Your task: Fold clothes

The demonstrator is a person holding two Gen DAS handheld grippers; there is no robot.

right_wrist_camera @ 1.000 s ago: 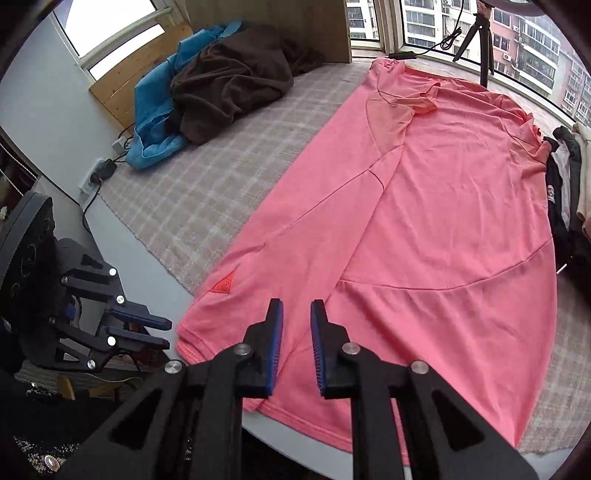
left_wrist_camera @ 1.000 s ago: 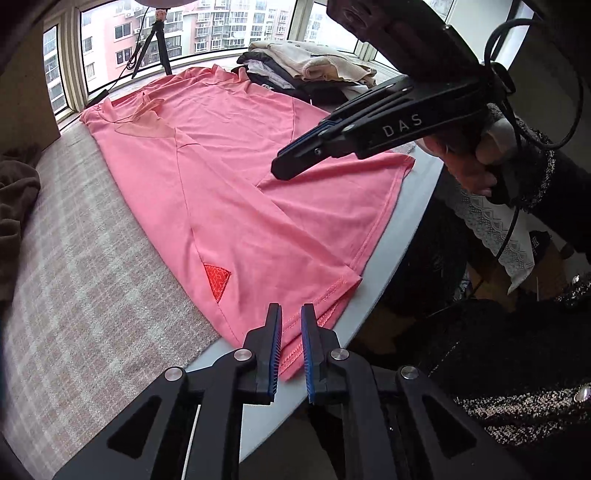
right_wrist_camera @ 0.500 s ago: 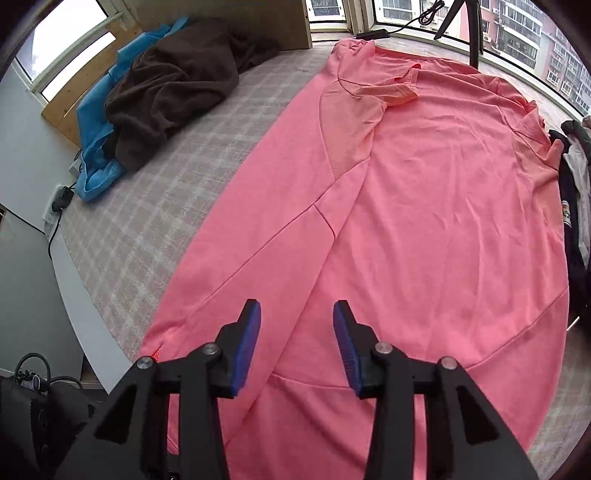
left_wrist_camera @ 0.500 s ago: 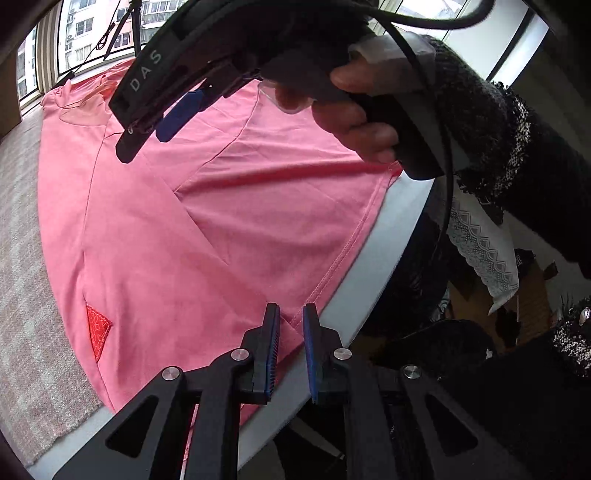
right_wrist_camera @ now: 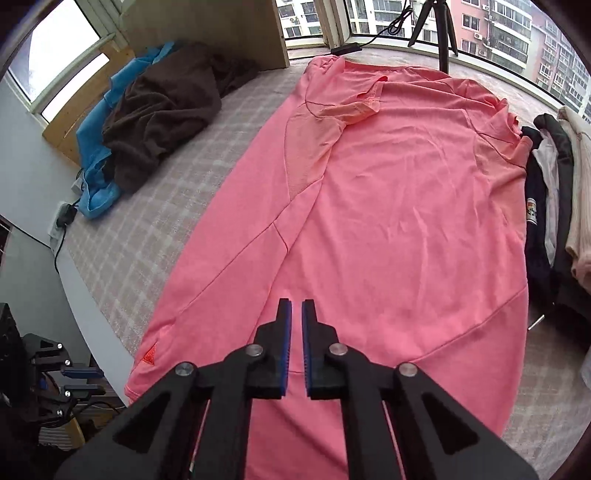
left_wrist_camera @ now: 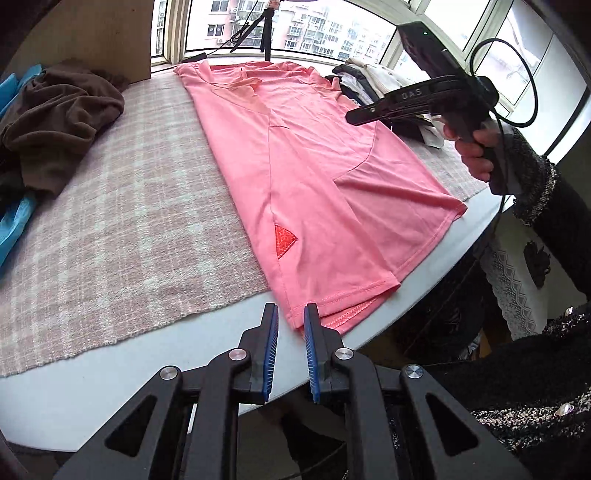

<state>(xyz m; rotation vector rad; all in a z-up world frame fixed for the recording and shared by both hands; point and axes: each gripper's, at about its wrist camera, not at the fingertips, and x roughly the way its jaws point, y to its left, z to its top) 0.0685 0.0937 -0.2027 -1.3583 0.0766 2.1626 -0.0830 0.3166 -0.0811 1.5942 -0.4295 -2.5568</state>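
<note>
A pink shirt (left_wrist_camera: pixel 314 173) lies flat on the checked cloth (left_wrist_camera: pixel 122 221), both long sides folded inward, its hem at the table's near edge. It fills the right wrist view (right_wrist_camera: pixel 388 221). A red triangle patch (left_wrist_camera: pixel 283 242) sits near the hem. My left gripper (left_wrist_camera: pixel 290 325) is slightly open and empty, just in front of the hem's corner. My right gripper (right_wrist_camera: pixel 296 317) hovers over the shirt's lower middle, its jaws nearly shut with nothing between them. It also shows in the left wrist view (left_wrist_camera: pixel 402 105), held above the shirt's right side.
A brown garment (left_wrist_camera: pixel 59 122) on blue cloth lies at the far left. A stack of folded clothes (right_wrist_camera: pixel 554 206) sits right of the shirt. A tripod (left_wrist_camera: pixel 258 26) stands by the window. The white table edge (left_wrist_camera: pixel 184 354) curves along the front.
My left gripper has moved back to the hem's left corner and opened a little. My right gripper has closed from open and shifted toward the shirt's right side.
</note>
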